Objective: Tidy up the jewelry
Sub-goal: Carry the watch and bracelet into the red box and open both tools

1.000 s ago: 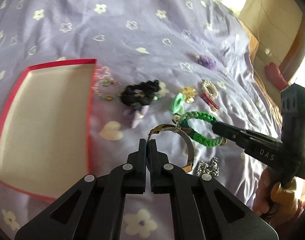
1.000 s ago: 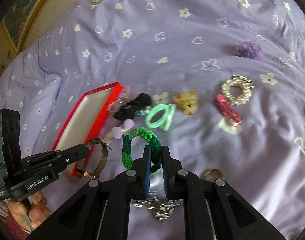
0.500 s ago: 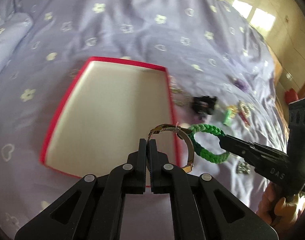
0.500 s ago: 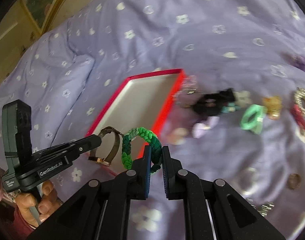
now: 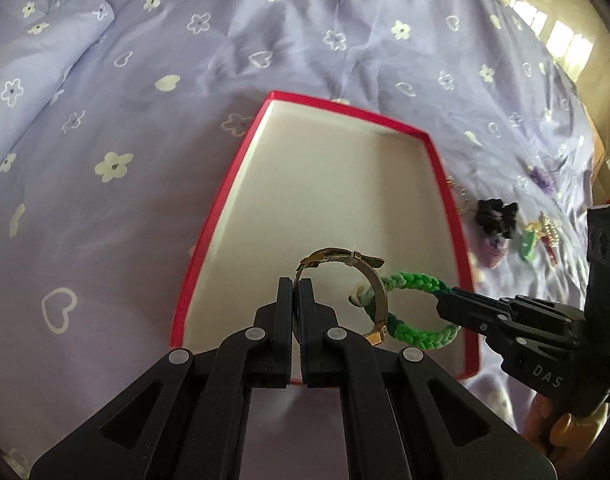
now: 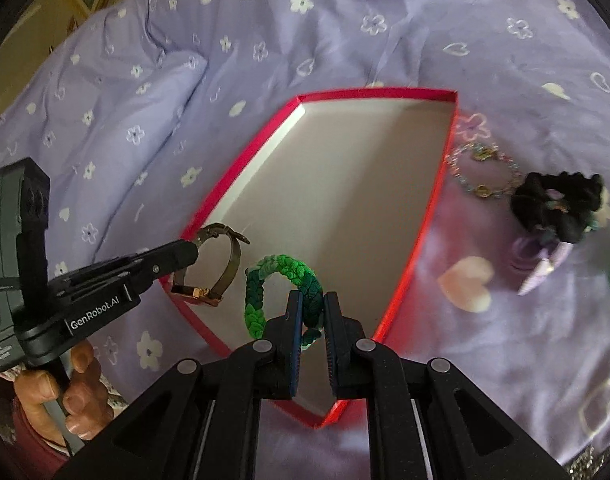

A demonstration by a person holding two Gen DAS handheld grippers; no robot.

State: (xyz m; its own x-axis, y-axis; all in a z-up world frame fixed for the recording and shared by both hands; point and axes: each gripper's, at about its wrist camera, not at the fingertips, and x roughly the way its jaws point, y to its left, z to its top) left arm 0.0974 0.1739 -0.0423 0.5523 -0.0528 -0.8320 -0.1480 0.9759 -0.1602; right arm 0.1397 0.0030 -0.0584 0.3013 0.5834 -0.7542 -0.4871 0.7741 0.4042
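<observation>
A red-rimmed box (image 5: 449, 208) with a white inside lies on the purple bedspread; it also shows in the right wrist view (image 6: 425, 216). My left gripper (image 5: 296, 292) is shut on a bronze metal bangle (image 5: 379, 286) and holds it over the box's near end; the bangle also shows in the right wrist view (image 6: 233, 260). My right gripper (image 6: 313, 300) is shut on a green braided bracelet (image 6: 265, 288) above the box's near part. That bracelet (image 5: 417, 282) hangs beside the bangle in the left wrist view.
To the right of the box lie a beaded chain bracelet (image 6: 481, 172), a black scrunchie (image 6: 557, 200), a lilac hair clip (image 6: 545, 264) and more small pieces (image 5: 541, 232). A pillow (image 5: 37, 64) lies at the far left.
Both grippers have carried their bracelets leftward from over the scattered jewelry to above the red box. Both stay shut on what they hold.
</observation>
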